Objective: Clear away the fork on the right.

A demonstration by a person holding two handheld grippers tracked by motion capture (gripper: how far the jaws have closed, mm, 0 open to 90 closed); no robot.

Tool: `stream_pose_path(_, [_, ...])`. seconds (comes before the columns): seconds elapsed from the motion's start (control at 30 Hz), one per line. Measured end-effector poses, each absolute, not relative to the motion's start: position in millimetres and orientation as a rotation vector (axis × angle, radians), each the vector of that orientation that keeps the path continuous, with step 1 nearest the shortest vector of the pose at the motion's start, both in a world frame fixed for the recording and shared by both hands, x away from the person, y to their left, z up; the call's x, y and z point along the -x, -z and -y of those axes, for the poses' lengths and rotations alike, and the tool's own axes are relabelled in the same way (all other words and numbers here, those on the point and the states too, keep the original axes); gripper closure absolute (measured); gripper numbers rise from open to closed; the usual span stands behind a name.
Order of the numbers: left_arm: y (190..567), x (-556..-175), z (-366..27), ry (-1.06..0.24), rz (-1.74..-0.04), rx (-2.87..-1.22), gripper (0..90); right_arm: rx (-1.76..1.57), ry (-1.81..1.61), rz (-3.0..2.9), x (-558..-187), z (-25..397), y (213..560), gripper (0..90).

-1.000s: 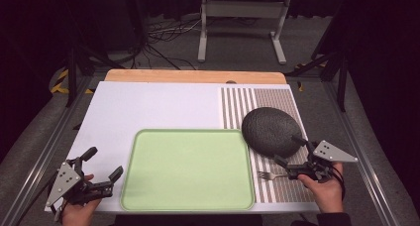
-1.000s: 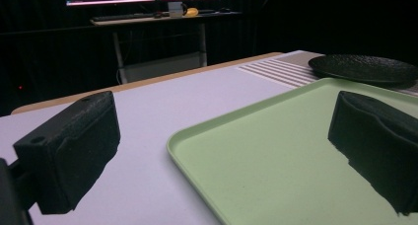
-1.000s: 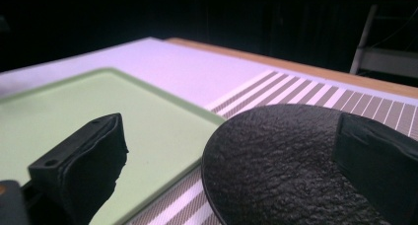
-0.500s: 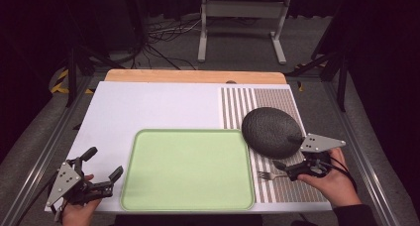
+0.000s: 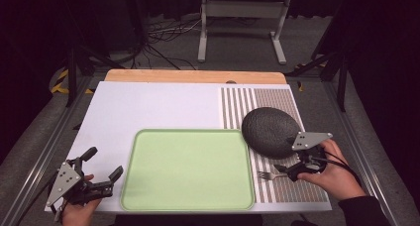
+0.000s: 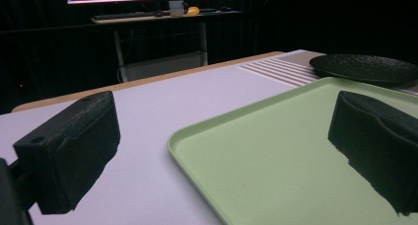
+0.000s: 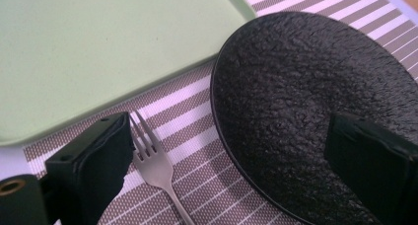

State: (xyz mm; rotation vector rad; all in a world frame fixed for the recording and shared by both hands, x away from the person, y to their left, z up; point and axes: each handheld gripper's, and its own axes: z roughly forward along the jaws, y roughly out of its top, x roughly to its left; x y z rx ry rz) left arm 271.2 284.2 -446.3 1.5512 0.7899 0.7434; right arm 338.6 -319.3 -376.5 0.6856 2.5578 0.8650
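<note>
At the table's near right, I hold my right gripper with jaws spread wide over the fork, which lies on the striped mat between the green tray and the black plate. My left gripper rests at the near left, jaws apart, straddling the tray's corner.
</note>
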Motion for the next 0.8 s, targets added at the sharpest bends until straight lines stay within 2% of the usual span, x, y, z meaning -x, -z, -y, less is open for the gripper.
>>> stream_pose_path(0.57, [446,-271,-284,-0.741,-0.787,-1.553,0.0,-0.589,-0.635,-2.707,-348,314,376,5.6])
stream_pose_path(0.8, [447,-272,-284,-0.741,-0.79,-1.552,0.0,-0.524,-0.572,-2.75,-350,314,374,9.1])
